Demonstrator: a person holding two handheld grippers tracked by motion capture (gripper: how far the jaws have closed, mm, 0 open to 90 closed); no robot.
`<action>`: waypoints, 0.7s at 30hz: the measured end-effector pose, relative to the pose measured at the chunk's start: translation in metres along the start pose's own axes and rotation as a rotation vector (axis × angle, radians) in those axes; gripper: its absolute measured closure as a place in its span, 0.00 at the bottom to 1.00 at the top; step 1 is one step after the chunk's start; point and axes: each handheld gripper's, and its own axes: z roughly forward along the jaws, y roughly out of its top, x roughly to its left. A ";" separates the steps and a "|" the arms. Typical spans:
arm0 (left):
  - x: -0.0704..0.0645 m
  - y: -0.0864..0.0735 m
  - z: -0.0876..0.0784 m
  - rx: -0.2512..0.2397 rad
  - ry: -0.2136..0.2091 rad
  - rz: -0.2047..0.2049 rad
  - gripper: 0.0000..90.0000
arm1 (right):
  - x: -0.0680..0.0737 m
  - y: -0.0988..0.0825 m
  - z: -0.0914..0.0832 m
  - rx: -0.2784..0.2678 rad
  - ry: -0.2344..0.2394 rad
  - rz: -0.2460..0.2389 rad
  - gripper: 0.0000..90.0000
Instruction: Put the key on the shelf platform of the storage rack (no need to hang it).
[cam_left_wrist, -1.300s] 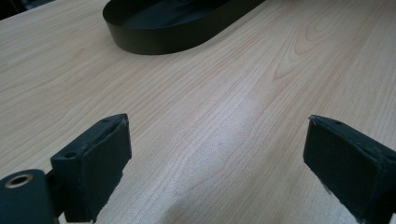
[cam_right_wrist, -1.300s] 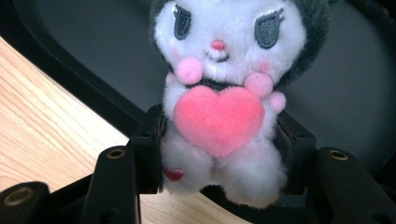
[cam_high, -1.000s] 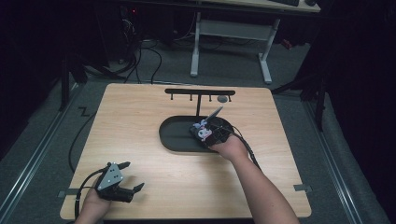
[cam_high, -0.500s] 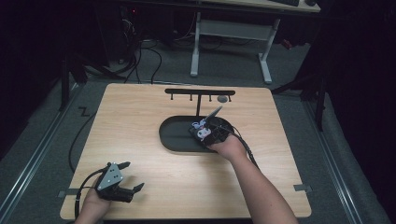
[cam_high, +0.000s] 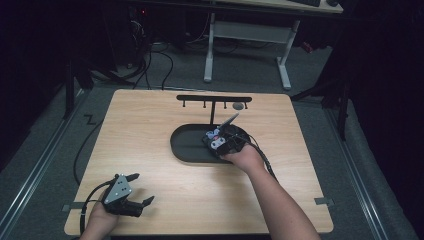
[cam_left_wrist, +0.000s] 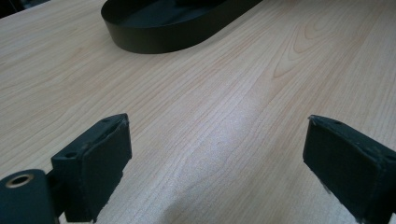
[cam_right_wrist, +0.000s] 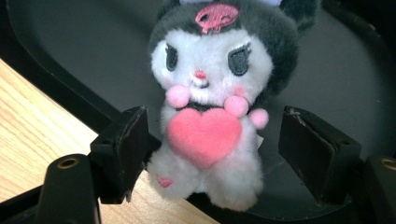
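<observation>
The step in hand looks like the release of a plush toy (cam_right_wrist: 212, 105) into the black oval tray (cam_high: 187, 145) at the middle of the table (cam_high: 150, 165). In the right gripper view the toy, a white and dark doll hugging a pink heart, leans over the tray's near rim, its head over the tray floor and its feet out over the wood. The right gripper (cam_right_wrist: 224, 154) stands around the toy's body with its jaws have just been opening: the left pad is at the toy's side, perhaps brushing the fur, while the right pad stands clear with a gap, so the toy is between the jaws but no longer squeezed.

In the high view the right gripper (cam_high: 222, 141) sits over the right end of the tray, just near of a black rack (cam_high: 214, 100) with hooks at the far edge of the table.

The left gripper (cam_high: 131, 197) rests at the near left corner, well apart from the tray, its jaws spread wide with nothing but bare wood between them.

The next move probably calls for drawing the right gripper back and up without snagging the fur, and watching that the toy does not tip off the rim onto the table.
</observation>
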 end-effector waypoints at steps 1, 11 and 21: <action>0.000 0.000 0.000 0.000 0.000 0.000 0.09 | 0.000 0.000 -0.002 -0.005 -0.003 -0.002 0.27; 0.000 0.000 0.001 0.004 -0.002 0.004 0.09 | -0.003 -0.004 -0.017 -0.038 -0.006 -0.003 0.26; -0.001 0.001 0.002 0.005 -0.001 0.007 0.09 | 0.002 -0.025 -0.029 -0.079 0.017 -0.004 0.27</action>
